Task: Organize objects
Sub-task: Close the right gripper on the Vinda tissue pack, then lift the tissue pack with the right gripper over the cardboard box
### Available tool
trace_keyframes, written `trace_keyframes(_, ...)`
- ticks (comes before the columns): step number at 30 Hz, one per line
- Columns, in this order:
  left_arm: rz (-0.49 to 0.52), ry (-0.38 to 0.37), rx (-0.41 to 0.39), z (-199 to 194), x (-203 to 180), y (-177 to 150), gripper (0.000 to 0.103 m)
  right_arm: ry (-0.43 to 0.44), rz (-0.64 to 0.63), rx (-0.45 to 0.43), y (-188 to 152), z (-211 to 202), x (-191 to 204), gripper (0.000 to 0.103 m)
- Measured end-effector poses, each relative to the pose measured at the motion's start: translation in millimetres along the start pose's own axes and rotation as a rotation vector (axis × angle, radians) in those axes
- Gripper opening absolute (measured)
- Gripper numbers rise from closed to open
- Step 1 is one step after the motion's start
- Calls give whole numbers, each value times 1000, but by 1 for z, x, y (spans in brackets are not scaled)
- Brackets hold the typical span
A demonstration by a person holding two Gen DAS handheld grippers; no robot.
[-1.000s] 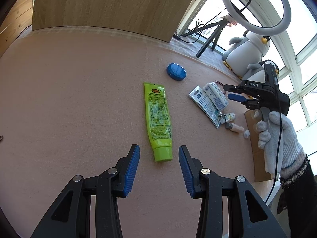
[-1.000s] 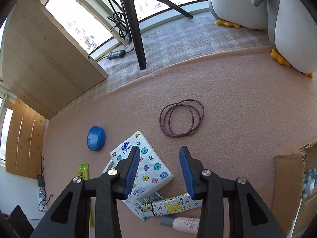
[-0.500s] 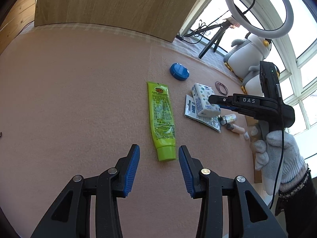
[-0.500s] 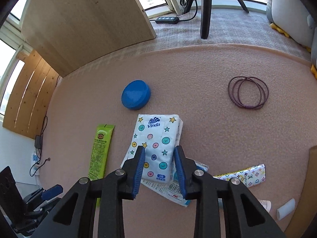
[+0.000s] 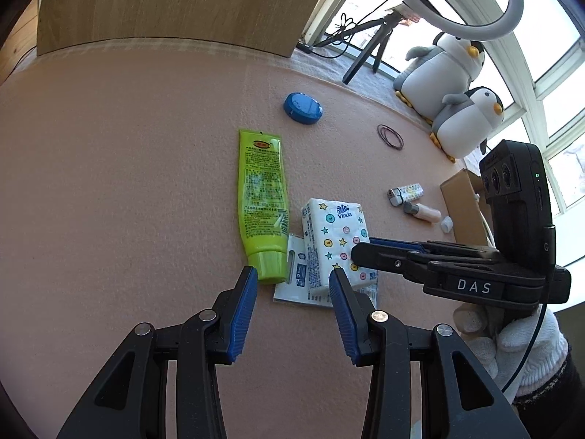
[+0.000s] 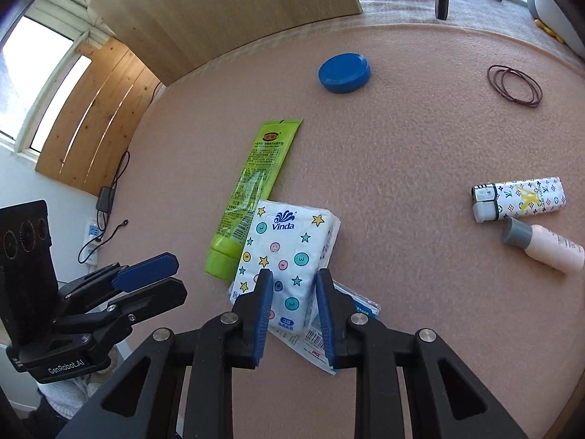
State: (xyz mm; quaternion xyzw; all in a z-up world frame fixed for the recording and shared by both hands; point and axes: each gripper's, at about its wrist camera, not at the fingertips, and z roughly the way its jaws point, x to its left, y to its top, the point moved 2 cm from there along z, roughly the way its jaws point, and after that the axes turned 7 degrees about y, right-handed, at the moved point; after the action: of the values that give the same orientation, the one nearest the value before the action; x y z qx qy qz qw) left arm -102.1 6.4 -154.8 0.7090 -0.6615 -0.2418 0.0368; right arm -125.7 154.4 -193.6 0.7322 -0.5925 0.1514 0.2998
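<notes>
Right tool (image 6: pixel 290 285) was clamped on the near end of the tissue pack (image 6: pixel 289 252), blue pads pressed against both sides. Pack sat on the pink counter (image 6: pixel 402 146), touching the green tube (image 6: pixel 256 190) on its left, lying over a flat sachet (image 6: pixel 329 344). Left tool (image 5: pixel 292 292) hovered spread wide, gripping nothing, just near of the pack. Lighter (image 6: pixel 519 197) and small bottle (image 6: pixel 544 247) lay well right of the pack; blue lid (image 6: pixel 344 72) beyond it.
</notes>
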Motion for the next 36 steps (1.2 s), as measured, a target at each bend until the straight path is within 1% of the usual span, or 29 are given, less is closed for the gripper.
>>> trace_keyframes(3,53,-10,22,11,-14,-2,44,19,37,-33,-9,-9,-2,24)
trace_keyframes(5,88,-7,35,19,-24,-3,44,31,71,-62,-11,-15,-4,41)
trace_keyframes(7,116,-12,43,26,-32,-2,44,33,88,-90,-11,-21,-6,45)
trace_keyframes(8,128,-11,48,29,-35,-2,45,38,98,-95,-11,-22,-8,46)
trace_keyframes(9,138,-10,51,32,-38,-2,46,50,93,-79,-11,-23,-9,46)
trace_keyframes(10,142,-11,55,35,-39,-2,49,53,100,-78,-10,-23,-10,46)
trace_keyframes(11,144,-13,58,37,-41,-1,50,56,101,-76,-9,-22,-10,46)
trace_keyframes(14,144,-30,66,44,-45,2,50,47,99,-65,-7,-18,-9,46)
trace_keyframes(20,135,-53,79,51,-49,4,50,74,114,-32,-9,-9,-12,45)
trace_keyframes(23,137,-63,81,52,-54,2,50,70,91,-23,-10,-10,-9,43)
trace_keyframes(29,132,-87,67,47,-65,0,50,68,84,-53,-15,-29,-11,40)
trace_keyframes(31,139,-97,54,43,-75,1,50,69,77,-69,-17,-41,-13,40)
trace_keyframes(36,187,-128,19,30,-114,1,50,40,72,-149,-24,-84,-23,40)
